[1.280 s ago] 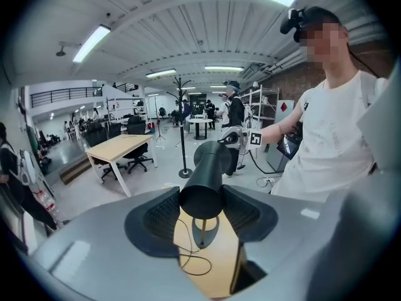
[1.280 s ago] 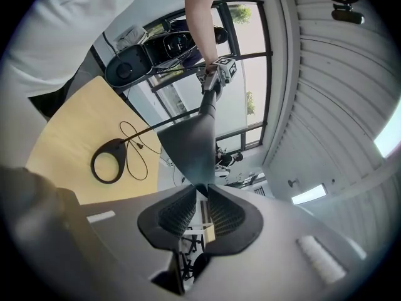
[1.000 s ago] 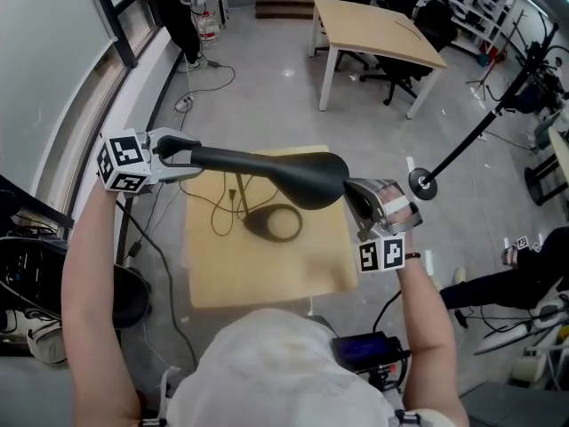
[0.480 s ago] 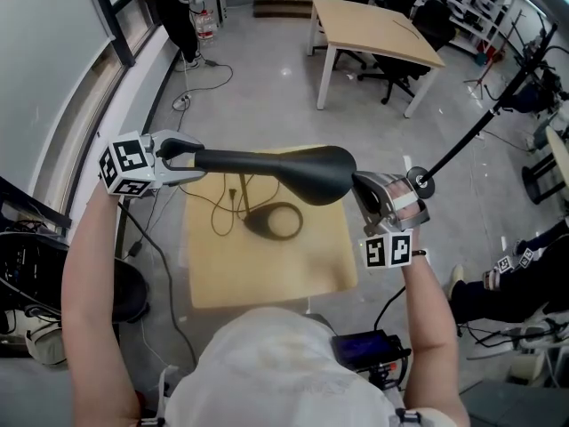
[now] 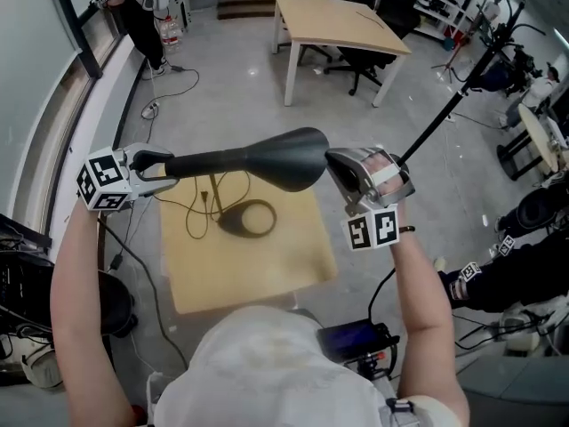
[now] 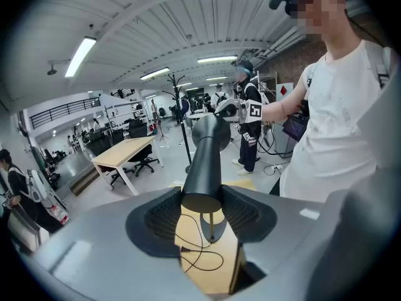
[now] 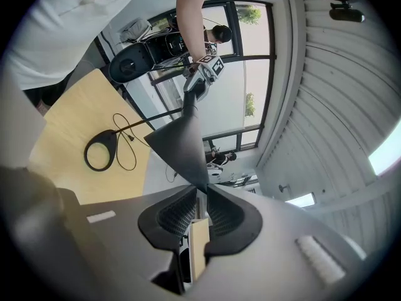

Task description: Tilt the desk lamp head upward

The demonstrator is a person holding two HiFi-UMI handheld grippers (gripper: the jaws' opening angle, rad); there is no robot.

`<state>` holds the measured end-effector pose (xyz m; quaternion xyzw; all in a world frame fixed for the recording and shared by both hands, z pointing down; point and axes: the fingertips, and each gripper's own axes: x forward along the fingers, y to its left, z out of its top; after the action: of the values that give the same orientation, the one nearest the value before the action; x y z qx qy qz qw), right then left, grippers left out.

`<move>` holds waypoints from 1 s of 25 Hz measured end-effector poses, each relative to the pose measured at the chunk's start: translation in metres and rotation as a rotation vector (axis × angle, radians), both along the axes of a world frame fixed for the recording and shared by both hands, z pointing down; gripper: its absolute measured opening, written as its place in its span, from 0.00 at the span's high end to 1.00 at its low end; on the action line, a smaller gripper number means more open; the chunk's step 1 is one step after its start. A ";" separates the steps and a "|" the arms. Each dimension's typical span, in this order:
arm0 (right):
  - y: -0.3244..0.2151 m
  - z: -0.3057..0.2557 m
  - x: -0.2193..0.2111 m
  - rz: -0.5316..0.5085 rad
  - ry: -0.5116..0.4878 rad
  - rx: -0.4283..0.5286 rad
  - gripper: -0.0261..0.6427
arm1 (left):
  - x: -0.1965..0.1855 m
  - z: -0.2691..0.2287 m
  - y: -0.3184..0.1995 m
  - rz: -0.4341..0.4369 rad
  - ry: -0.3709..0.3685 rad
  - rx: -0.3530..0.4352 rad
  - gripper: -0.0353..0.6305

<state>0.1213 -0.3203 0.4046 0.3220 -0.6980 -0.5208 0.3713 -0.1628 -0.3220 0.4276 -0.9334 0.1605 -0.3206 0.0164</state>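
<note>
Above the table's point(image 5: 293, 269) far edge: desk lamp head point(image 5: 258, 157), with its ring base point(image 5: 244, 219) on the surface below. Change over the last second: the wide end has risen with the right gripper point(image 5: 342, 172) while the narrow end has barely moved, so the upward tilt looks under way. Long axis runs along the far edge, narrow end left, wide end right and higher. Grips: left gripper point(image 5: 160, 165) clamps the narrow neck; right gripper pinches the thin wide rim.

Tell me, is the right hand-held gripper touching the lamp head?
Touching. The right gripper view shows the right hand-held gripper pinching the lamp head by its edge.
</note>
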 end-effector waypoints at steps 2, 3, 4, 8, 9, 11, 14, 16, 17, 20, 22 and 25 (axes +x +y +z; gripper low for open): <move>0.001 -0.010 -0.002 -0.008 0.016 0.009 0.86 | -0.001 0.002 0.000 0.000 -0.004 -0.007 0.64; 0.001 -0.015 -0.003 -0.012 0.025 0.014 0.86 | -0.001 0.004 0.000 -0.001 -0.008 -0.009 0.64; 0.001 -0.019 -0.005 -0.017 0.034 0.020 0.86 | -0.002 0.007 0.000 -0.002 -0.014 -0.011 0.64; 0.002 -0.034 -0.008 -0.032 0.077 0.053 0.87 | -0.001 0.018 0.000 -0.013 -0.046 -0.007 0.64; 0.003 -0.039 -0.008 -0.035 0.084 0.063 0.87 | 0.001 0.021 0.000 -0.016 -0.057 -0.006 0.64; 0.002 -0.047 -0.010 -0.040 0.097 0.082 0.87 | 0.002 0.026 -0.001 -0.021 -0.081 -0.004 0.64; 0.000 -0.058 -0.014 -0.047 0.115 0.106 0.87 | 0.003 0.031 -0.004 -0.032 -0.106 -0.003 0.64; -0.001 -0.065 -0.017 -0.052 0.127 0.121 0.87 | 0.003 0.034 -0.005 -0.041 -0.114 -0.004 0.64; -0.001 -0.070 -0.018 -0.053 0.130 0.129 0.88 | 0.005 0.036 -0.006 -0.045 -0.115 -0.005 0.64; -0.001 -0.082 -0.021 -0.060 0.121 0.150 0.88 | 0.009 0.041 -0.007 -0.057 -0.108 -0.012 0.64; 0.000 -0.088 -0.025 -0.065 0.114 0.162 0.88 | 0.010 0.045 -0.006 -0.062 -0.102 -0.016 0.64; 0.001 -0.095 -0.031 -0.071 0.102 0.177 0.88 | 0.010 0.050 -0.006 -0.069 -0.092 -0.020 0.64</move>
<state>0.0899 -0.3193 0.3095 0.3019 -0.6404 -0.6090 0.3577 -0.1526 -0.3276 0.4771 -0.9118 0.1883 -0.3650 0.0034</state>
